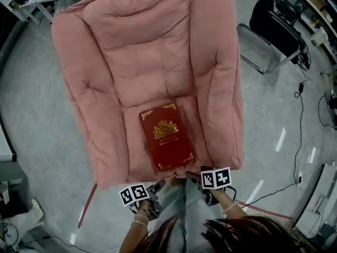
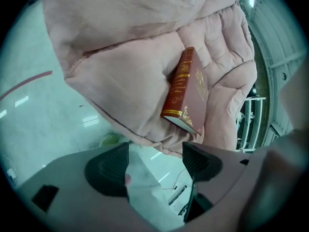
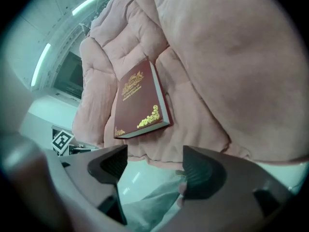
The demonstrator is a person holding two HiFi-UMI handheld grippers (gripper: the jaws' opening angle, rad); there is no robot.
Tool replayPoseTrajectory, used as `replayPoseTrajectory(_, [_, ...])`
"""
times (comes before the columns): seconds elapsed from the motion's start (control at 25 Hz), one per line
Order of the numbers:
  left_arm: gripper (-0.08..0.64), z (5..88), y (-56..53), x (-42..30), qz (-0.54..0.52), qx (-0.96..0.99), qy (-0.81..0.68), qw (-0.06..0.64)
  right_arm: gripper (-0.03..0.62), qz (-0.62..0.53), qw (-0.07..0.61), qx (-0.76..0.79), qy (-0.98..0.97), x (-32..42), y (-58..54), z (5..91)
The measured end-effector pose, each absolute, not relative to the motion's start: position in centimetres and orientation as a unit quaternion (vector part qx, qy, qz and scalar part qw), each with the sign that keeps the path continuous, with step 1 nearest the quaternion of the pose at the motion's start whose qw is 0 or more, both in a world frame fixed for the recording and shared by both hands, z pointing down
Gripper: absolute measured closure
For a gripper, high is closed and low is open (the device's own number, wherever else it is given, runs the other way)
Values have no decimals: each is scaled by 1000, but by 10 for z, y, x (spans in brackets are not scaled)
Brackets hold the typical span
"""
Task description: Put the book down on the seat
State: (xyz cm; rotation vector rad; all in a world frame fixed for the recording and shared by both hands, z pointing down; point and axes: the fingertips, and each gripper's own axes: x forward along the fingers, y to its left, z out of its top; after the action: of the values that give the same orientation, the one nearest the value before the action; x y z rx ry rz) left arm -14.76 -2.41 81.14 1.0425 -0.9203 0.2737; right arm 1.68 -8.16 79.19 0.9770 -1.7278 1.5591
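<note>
A dark red book (image 1: pixel 166 136) with gold ornament lies flat on the seat of a pink padded armchair (image 1: pixel 110 73), near the seat's front edge. Both grippers are held low in front of the chair, apart from the book. My left gripper (image 1: pixel 159 184) is open with nothing between its jaws; in its own view the book (image 2: pixel 187 91) shows beyond the open jaws (image 2: pixel 155 161). My right gripper (image 1: pixel 190 177) is open and empty too, and the book (image 3: pixel 137 102) rests on the cushion (image 3: pixel 203 115) ahead of its jaws (image 3: pixel 153 166).
A black folding chair (image 1: pixel 276 28) stands at the upper right, with cables (image 1: pixel 303 109) trailing over the grey floor. A red line (image 1: pixel 87 204) marks the floor at the lower left. A desk edge (image 1: pixel 5 141) is at the left. The person's legs in jeans (image 1: pixel 176 204) are below the chair.
</note>
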Motion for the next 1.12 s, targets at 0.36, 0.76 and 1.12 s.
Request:
replayPoseTrajectory(0.36, [206, 794, 8, -156, 65, 452, -430, 779, 230, 566, 300, 372, -672, 21, -56, 759])
replayPoseTrajectory(0.76, [291, 748, 40, -125, 44, 456, -415, 786, 232, 542, 294, 349, -706, 44, -23, 705])
replayPoseTrajectory(1.12, [378, 687, 59, -52, -1, 501, -442, 744, 235, 503, 301, 330, -740, 100, -4, 661])
